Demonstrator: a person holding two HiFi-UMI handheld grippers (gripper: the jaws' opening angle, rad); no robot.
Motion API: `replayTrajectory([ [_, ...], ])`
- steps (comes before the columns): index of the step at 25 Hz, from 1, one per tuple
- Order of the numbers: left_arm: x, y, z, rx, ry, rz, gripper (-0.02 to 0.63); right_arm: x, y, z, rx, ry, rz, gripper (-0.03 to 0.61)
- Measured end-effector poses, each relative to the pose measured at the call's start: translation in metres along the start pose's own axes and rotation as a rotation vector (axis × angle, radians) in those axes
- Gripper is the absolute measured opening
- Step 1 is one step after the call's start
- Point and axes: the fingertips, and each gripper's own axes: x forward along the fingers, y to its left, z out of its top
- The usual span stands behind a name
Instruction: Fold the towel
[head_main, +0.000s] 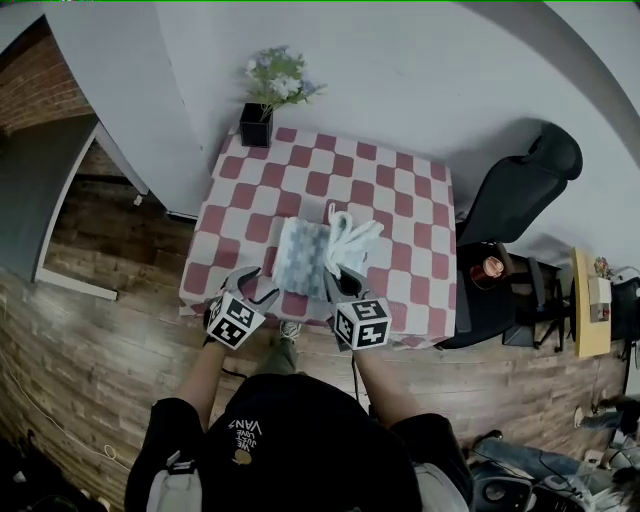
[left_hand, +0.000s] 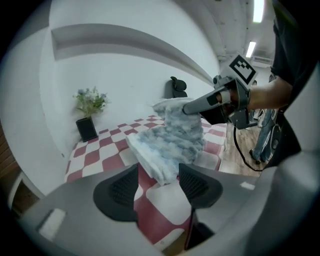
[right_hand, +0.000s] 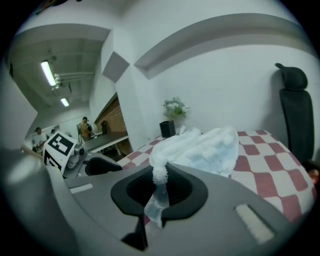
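Nearest the person, the left claw (head_main: 255, 287) sits at the near edge of the tabletop (head_main: 400, 190) with its jaws wide apart. In the left gripper view, the same claw (left_hand: 157, 184) has the near corner of the towel (left_hand: 167, 145) showing between its two pads, and neither pad presses on it. Just beside it, to the person's right, the right claw (head_main: 335, 278) has its jaws together, clamped on a twisted strip of the towel's white edge; the right gripper view shows that strip pinched in the claw (right_hand: 159, 186) and hanging a little below it. The towel (head_main: 305, 255), fluffy, pale blue-grey and white, lies near the front middle of the red-and-white checked tabletop. Its right side is lifted off the cloth and bunched up at the right claw (left_hand: 187, 107), while its left part rests flat. At the far left corner of the tabletop stands a black pot (head_main: 256, 126) of pale flowers, close against the white wall (head_main: 400, 70). A black chair (head_main: 520, 190) stands off the tabletop's right side, on the wooden floor (head_main: 100, 340).
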Motion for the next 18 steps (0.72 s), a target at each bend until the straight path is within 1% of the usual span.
replayTrajectory([
  [6,-0.025,0.013,-0.029,-0.079,0.004,0.067,0.232,0.042,0.058,-0.026,-0.247,0.145,0.103,0.040],
  [11,-0.037,0.018,-0.044,-0.131,0.003,0.094,0.232,0.063,0.077,-0.057,-0.405,0.274,0.125,0.041],
  [14,-0.039,0.016,-0.047,-0.145,-0.003,0.096,0.232,0.071,0.081,-0.070,-0.444,0.328,0.141,0.043],
  [18,-0.039,0.012,-0.047,-0.150,-0.009,0.089,0.232,0.077,0.083,-0.082,-0.413,0.369,0.170,0.066],
])
